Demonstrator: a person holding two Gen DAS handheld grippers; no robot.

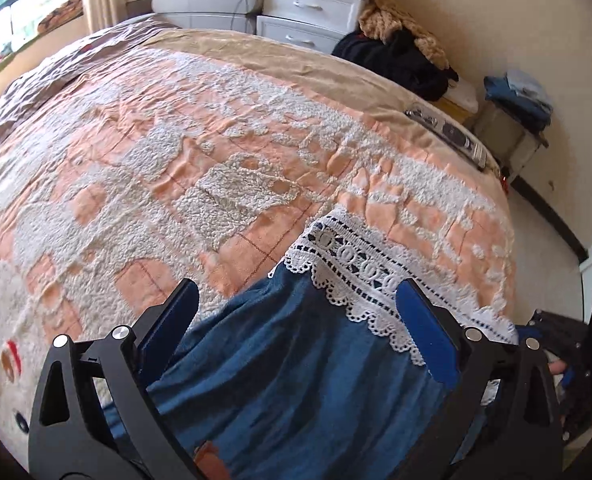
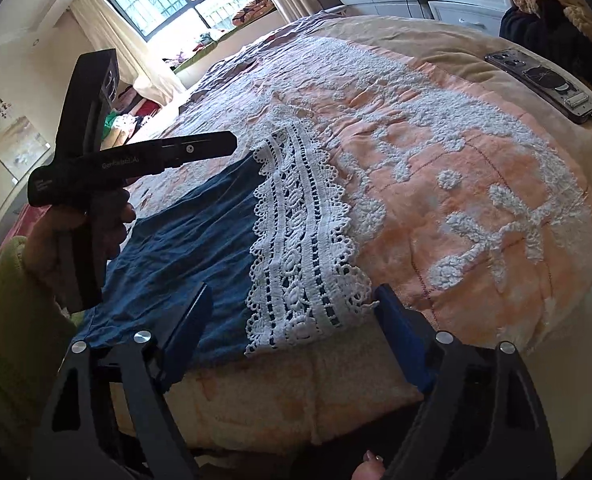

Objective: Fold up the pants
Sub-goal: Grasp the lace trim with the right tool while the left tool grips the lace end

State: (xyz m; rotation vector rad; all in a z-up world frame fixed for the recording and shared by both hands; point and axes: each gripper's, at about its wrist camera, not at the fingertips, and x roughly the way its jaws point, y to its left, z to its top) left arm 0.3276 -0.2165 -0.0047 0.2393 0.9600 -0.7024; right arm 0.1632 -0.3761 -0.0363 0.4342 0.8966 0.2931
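Bed (image 1: pixel 143 168) with peach-and-white tufted cover carries blue pants (image 2: pixel 183 240) with a white lace hem (image 2: pixel 308 248), lying flat near the bed's near edge; a phone (image 2: pixel 544 84) lies at its far right edge. Left gripper (image 1: pixel 298 320): fingers spread, released, blue fabric between them but not pinched. Right gripper (image 2: pixel 291 312): fingers spread, released, straddling the hem's near end.

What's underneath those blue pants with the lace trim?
The pants lie on a peach and white bedspread, which shows all around the lace hem. Whatever is directly beneath the fabric is covered, so I can't tell if anything else is there.
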